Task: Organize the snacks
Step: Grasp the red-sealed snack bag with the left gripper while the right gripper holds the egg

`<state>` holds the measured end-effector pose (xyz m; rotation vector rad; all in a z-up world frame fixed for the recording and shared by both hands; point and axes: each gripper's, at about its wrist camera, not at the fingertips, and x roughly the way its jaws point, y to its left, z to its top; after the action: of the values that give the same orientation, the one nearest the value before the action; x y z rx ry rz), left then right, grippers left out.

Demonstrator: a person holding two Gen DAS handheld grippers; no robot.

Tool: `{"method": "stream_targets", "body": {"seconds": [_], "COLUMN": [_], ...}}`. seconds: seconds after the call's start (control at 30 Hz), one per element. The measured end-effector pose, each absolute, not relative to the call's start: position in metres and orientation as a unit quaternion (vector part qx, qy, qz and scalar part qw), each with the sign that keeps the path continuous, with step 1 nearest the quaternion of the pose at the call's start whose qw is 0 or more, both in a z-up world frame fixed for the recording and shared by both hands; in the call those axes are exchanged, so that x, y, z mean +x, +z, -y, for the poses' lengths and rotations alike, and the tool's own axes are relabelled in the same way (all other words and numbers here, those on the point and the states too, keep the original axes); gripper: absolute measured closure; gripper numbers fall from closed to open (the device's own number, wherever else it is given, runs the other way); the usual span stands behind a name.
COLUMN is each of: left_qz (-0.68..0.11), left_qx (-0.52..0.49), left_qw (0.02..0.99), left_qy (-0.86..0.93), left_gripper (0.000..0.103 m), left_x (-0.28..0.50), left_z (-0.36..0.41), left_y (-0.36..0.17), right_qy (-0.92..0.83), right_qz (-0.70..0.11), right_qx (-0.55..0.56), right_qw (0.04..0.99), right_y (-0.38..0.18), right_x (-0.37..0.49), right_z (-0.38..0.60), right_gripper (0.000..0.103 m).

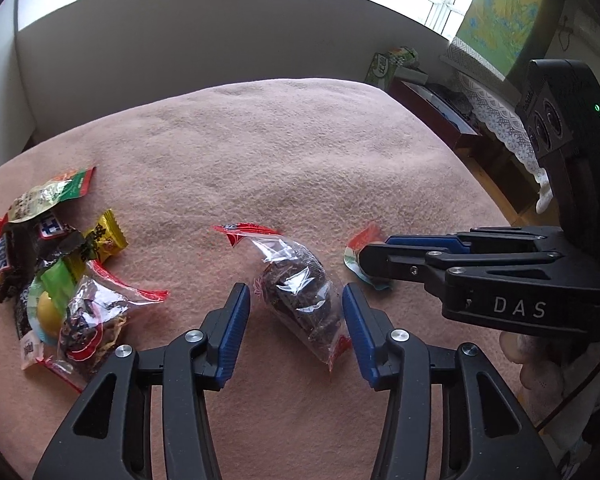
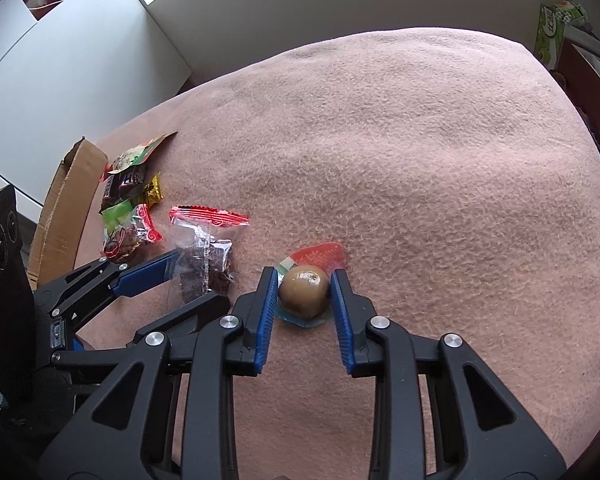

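A clear packet with a dark brown snack and red ends (image 1: 296, 288) lies on the pink blanket (image 1: 300, 152) between the open fingers of my left gripper (image 1: 296, 294), which do not press it. It also shows in the right wrist view (image 2: 204, 256). My right gripper (image 2: 305, 278) straddles a round brown egg-like snack in a clear wrapper with a red end (image 2: 304, 294); both pads sit against its sides. In the left wrist view the right gripper (image 1: 366, 262) covers that snack (image 1: 360, 246). A pile of mixed snacks (image 1: 56, 264) lies at the left.
A cardboard box flap (image 2: 66, 200) stands at the blanket's left edge beside the snack pile (image 2: 130, 208). A green box (image 2: 552, 32) and dark furniture sit past the far right edge. A white wall panel stands behind the blanket.
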<state>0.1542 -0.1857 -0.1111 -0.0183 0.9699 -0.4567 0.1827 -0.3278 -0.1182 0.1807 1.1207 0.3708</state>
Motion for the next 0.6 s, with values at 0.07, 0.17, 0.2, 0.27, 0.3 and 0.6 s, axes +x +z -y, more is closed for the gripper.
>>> {"method": "stream_targets", "body": {"seconds": [0.07, 0.17, 0.2, 0.27, 0.3, 0.6], "left_qz": [-0.459, -0.451, -0.448, -0.444, -0.443, -0.438], "left_qx": [-0.013, -0.014, -0.017, -0.017, -0.018, -0.025], "left_qw": [0.860, 0.864, 0.865, 0.867, 0.867, 0.870], "left_qy": [-0.223, -0.224, -0.224, -0.226, -0.228, -0.225], "left_gripper": [0.060, 0.062, 0.062, 0.064, 0.064, 0.065], "left_x": [0.154, 0.152, 0.151, 0.149, 0.148, 0.144], "left_z": [0.185, 0.184, 0.184, 0.183, 0.182, 0.170], "left_y": [-0.110, -0.111, -0.111, -0.111, -0.111, -0.110], "right_qy": [0.175, 0.175, 0.174, 0.173, 0.173, 0.175], "right_qz": [-0.528, -0.527, -0.527, -0.525, -0.525, -0.531], "right_qx": [0.088, 0.080, 0.075, 0.070, 0.068, 0.046], "right_qw": [0.826, 0.828, 0.829, 0.830, 0.831, 0.828], "right_y": [-0.118, -0.119, -0.119, -0.119, -0.119, -0.121], "right_x": [0.183, 0.183, 0.182, 0.182, 0.182, 0.186], "right_z": [0.329, 0.326, 0.325, 0.323, 0.322, 0.318], "right_gripper": [0.075, 0.075, 0.075, 0.075, 0.075, 0.074]}}
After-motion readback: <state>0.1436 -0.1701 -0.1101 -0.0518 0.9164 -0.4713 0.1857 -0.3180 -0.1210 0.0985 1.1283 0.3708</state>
